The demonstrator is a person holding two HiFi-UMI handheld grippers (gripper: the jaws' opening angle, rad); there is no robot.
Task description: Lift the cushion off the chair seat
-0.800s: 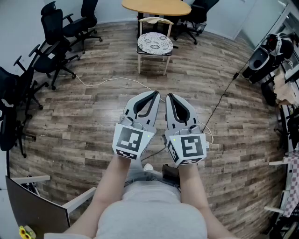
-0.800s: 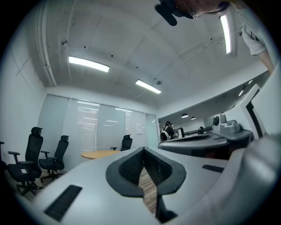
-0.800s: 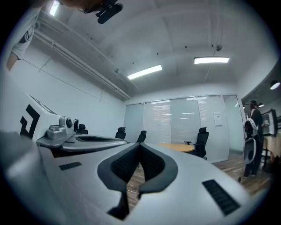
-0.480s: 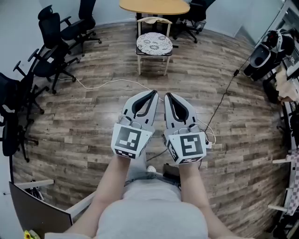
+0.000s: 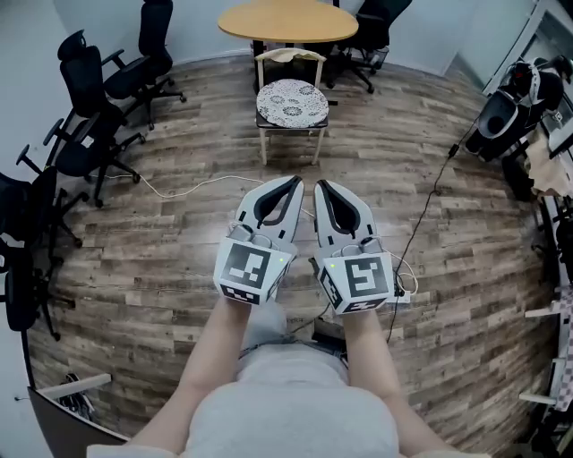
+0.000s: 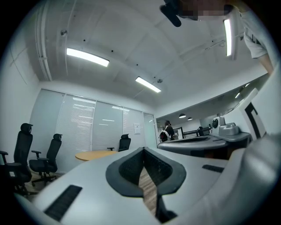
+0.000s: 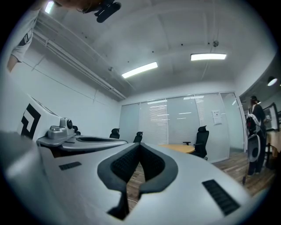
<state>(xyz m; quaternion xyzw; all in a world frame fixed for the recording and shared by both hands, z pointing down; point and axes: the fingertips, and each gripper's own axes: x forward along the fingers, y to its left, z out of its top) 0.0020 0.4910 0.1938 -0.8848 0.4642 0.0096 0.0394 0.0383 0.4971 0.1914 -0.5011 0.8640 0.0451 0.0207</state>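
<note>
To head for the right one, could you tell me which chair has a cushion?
The pale wooden chair by the table holds the cushion; the others are black office chairs.

You're in an office meeting room: black swivel chairs (image 5: 89,72) upper left, round wooden table (image 5: 288,20) top centre, glass partitions (image 6: 94,127) (blinds down), ceiling strip lights (image 6: 87,57), wood-plank floor (image 5: 179,259).

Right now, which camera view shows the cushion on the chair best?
The head view: the cushion lies whole on the wooden chair, with its patterned top uncovered. The left and right gripper views show their own jaws and the table, not the cushion.
</note>
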